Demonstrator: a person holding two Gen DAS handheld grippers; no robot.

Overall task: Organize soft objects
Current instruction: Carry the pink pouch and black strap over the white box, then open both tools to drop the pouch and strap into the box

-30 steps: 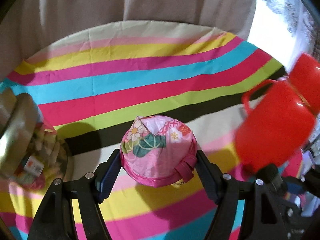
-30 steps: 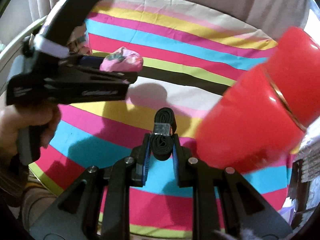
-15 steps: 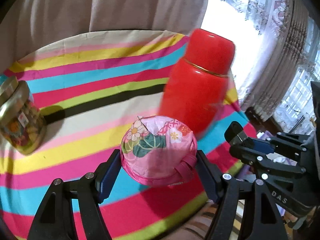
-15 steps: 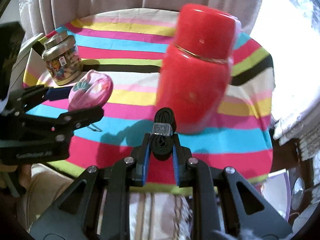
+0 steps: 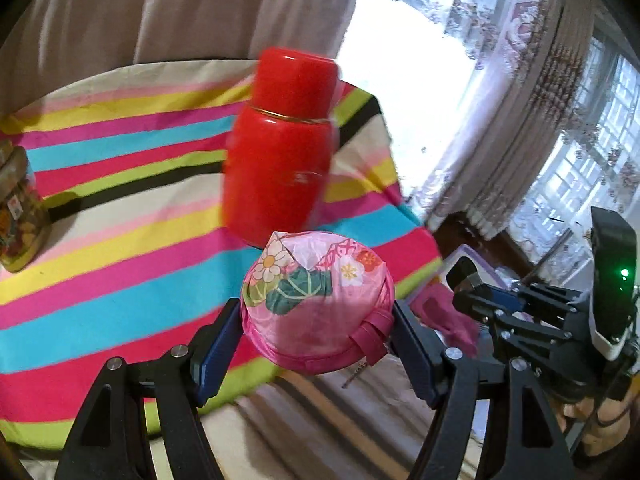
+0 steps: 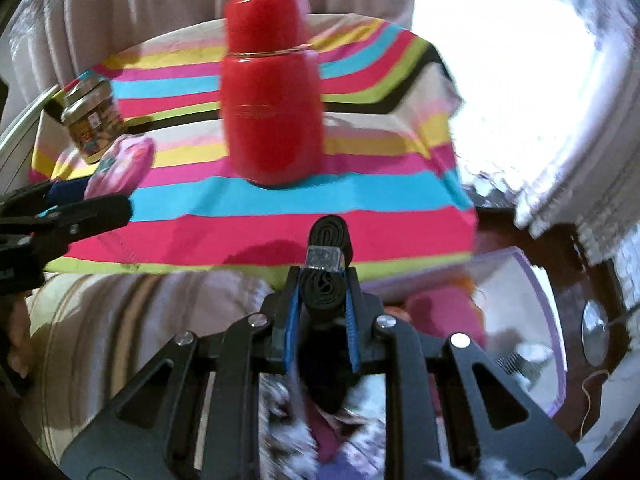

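My left tool (image 5: 316,340) clamps the pink floral pouch (image 5: 318,300) above the striped tabletop (image 5: 120,280) edge. My right tool (image 6: 322,300) grips a rolled black strap (image 6: 329,256). Red flask (image 5: 280,152) stands beyond.

The flask (image 5: 280,148) stands on the striped cloth (image 5: 120,216); the jar (image 5: 18,208) sits well to its left; the folded pouch (image 5: 316,300) hangs before the flask; the bin (image 6: 536,320) lies lower right.
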